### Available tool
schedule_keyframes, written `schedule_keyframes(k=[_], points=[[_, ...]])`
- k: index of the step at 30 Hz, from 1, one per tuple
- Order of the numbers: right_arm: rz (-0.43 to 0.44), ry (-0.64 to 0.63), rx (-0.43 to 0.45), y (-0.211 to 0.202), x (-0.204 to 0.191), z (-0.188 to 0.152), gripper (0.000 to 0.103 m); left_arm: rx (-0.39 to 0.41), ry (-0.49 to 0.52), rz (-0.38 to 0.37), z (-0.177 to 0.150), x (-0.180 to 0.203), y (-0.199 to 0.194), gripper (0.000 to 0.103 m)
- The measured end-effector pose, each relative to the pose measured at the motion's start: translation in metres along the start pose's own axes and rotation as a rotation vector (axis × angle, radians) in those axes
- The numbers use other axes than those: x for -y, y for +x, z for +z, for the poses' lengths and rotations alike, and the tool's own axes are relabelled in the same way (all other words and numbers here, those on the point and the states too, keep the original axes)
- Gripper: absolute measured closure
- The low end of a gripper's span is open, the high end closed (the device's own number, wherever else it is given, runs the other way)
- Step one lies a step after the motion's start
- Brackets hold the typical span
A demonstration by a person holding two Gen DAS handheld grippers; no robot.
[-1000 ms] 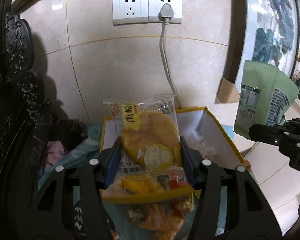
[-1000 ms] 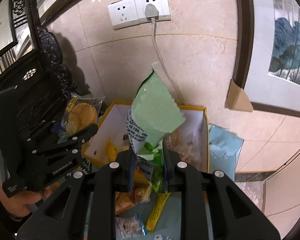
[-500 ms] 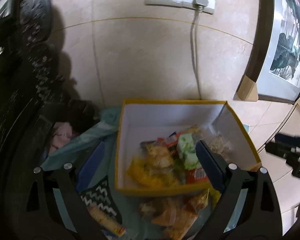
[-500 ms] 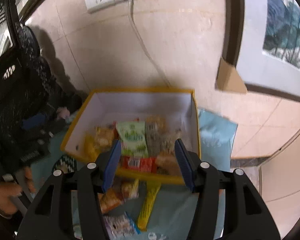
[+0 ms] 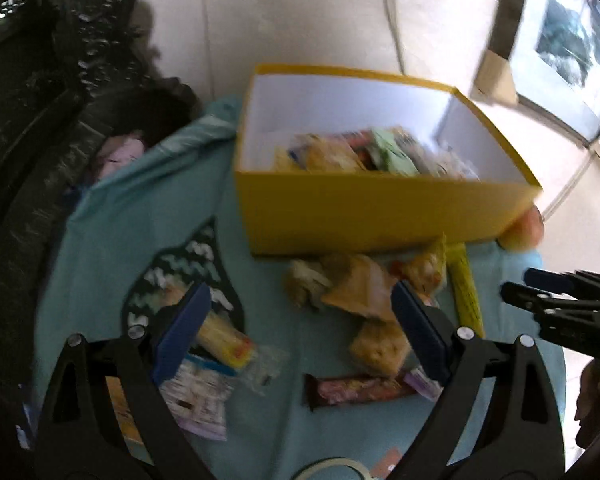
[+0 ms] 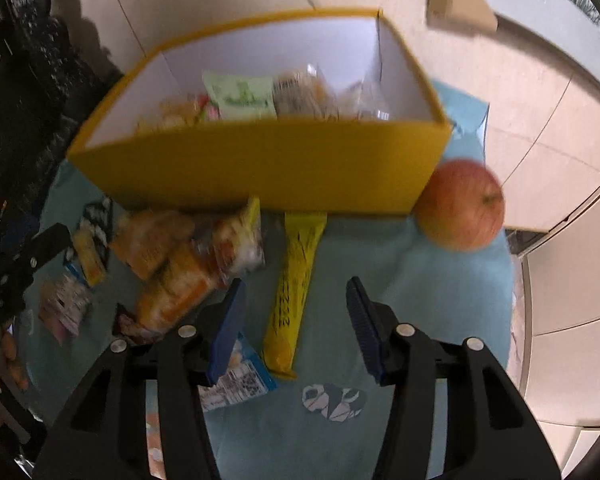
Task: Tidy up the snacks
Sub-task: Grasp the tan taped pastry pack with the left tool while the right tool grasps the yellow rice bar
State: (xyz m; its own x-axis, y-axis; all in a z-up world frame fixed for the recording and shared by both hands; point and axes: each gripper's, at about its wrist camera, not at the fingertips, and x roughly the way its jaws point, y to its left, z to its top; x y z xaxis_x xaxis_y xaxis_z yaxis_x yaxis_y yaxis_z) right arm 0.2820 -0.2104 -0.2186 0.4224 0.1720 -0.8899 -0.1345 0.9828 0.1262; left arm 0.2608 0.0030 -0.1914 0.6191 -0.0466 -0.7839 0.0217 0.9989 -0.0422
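A yellow box [image 5: 380,216] [image 6: 260,168] with white inner walls stands on a teal cloth and holds several snack packets, among them a green packet [image 6: 240,96]. Loose snacks lie in front of it: orange packets [image 5: 360,284] [image 6: 172,264], a long yellow bar [image 6: 296,280] [image 5: 466,284], a brown bar [image 5: 356,390]. My left gripper [image 5: 300,328] is open and empty above the loose snacks. My right gripper [image 6: 296,324] is open and empty over the yellow bar; it also shows in the left wrist view [image 5: 560,304].
An apple [image 6: 460,204] [image 5: 522,228] rests against the box's right corner. The teal cloth [image 6: 420,300] covers a round table. A tiled wall stands behind the box, dark carved furniture [image 5: 28,100] to the left, framed pictures [image 5: 572,48] to the right.
Both grippers let their packets go into the box a second ago and opened. Both have since pulled back and tilted down toward the loose snacks in front of the box.
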Motion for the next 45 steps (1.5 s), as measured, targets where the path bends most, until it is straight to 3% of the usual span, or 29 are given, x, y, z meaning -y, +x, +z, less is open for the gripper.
schedule_keyframes(k=[10,11,12,14,17,20,23,24,36,45], points=[[0.013,-0.03,-0.067,0.042,-0.008,-0.017,0.059,-0.003,0.049,0.0,0.011,0.038,0.033,0.01],[0.015,-0.029,-0.068,0.044,-0.008,-0.017,0.059,-0.006,0.064,0.004,0.013,0.041,0.038,0.013],[0.017,-0.027,-0.07,0.047,-0.009,-0.016,0.059,-0.013,0.084,0.002,0.012,0.045,0.044,0.023],[0.018,-0.023,-0.073,0.053,-0.01,-0.014,0.059,-0.043,0.101,-0.014,0.011,0.05,0.055,0.035],[0.015,-0.013,-0.084,0.064,-0.011,-0.011,0.059,-0.071,0.139,-0.032,0.004,0.056,0.068,0.046],[-0.033,-0.101,-0.072,0.069,-0.024,-0.01,0.06,-0.085,0.197,-0.05,-0.007,0.06,0.079,0.06],[-0.041,-0.123,-0.081,0.067,-0.024,-0.01,0.082,-0.087,0.181,-0.079,-0.01,0.051,0.08,0.07],[-0.038,-0.11,-0.08,0.066,-0.022,-0.01,0.082,-0.088,0.176,-0.088,-0.011,0.048,0.079,0.073],[0.049,-0.012,-0.014,0.023,-0.004,-0.023,0.082,-0.023,0.121,-0.127,-0.019,0.029,0.031,0.075],[0.073,-0.022,0.049,-0.02,0.01,-0.025,0.082,0.037,0.108,-0.146,-0.017,0.03,-0.012,0.075]])
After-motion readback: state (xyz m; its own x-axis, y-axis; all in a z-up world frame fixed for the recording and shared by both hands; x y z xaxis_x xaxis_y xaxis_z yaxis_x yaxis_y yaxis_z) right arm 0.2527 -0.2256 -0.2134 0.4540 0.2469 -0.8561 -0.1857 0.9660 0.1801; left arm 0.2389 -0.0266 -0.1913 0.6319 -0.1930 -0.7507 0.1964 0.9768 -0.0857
